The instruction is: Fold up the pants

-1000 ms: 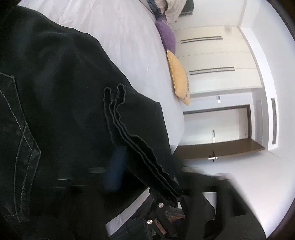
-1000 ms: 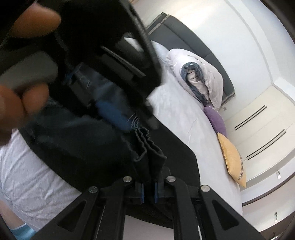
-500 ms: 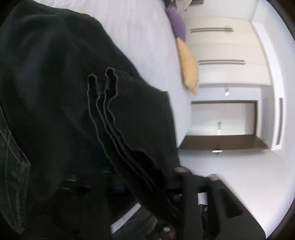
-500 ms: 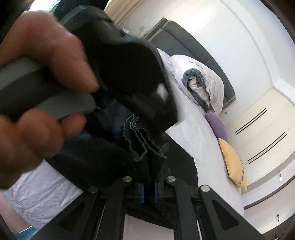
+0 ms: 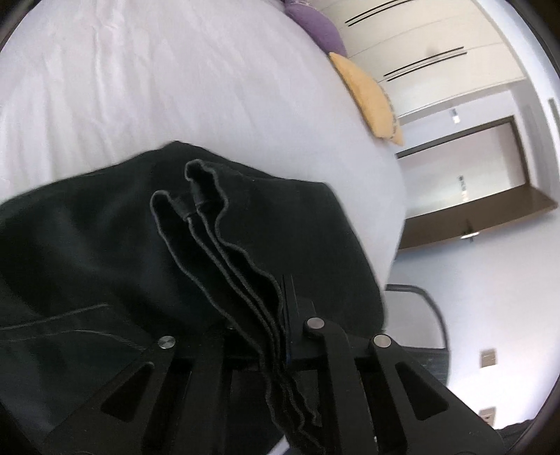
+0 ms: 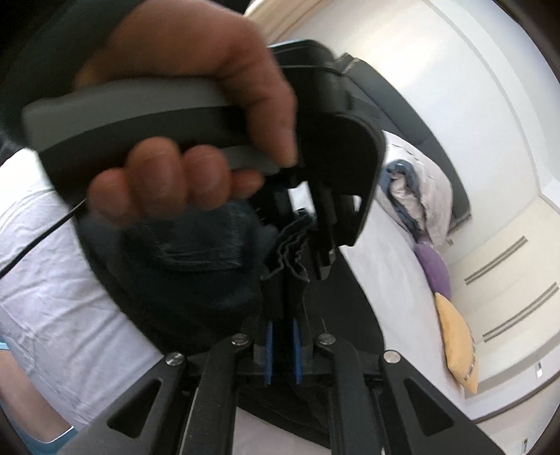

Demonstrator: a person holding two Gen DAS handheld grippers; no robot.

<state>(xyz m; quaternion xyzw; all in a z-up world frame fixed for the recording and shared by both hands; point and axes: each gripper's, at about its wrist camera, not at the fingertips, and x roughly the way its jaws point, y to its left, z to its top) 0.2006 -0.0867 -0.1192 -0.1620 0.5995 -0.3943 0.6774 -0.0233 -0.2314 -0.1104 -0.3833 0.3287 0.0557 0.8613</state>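
The black pants (image 5: 105, 252) lie bunched over the white bed (image 5: 175, 87). Several stacked hem layers (image 5: 217, 245) run into my left gripper (image 5: 276, 315), which is shut on them. In the right wrist view my right gripper (image 6: 281, 280) is shut on the same stacked hem edges (image 6: 290, 245). The person's hand holding the left gripper's grey handle (image 6: 140, 115) sits right in front of it and hides much of the pants (image 6: 196, 280).
A yellow cushion (image 5: 367, 98) and a purple cushion (image 5: 315, 28) lie at the bed's far edge. A rolled duvet (image 6: 420, 189) lies by the dark headboard (image 6: 437, 157). White wardrobe doors (image 5: 437, 52) and a doorway (image 5: 462, 175) stand beyond.
The left gripper has swung and risen, so more of the white bed shows above the pants. The hand with the left gripper has moved closer in front of the right camera. Both grips hold.
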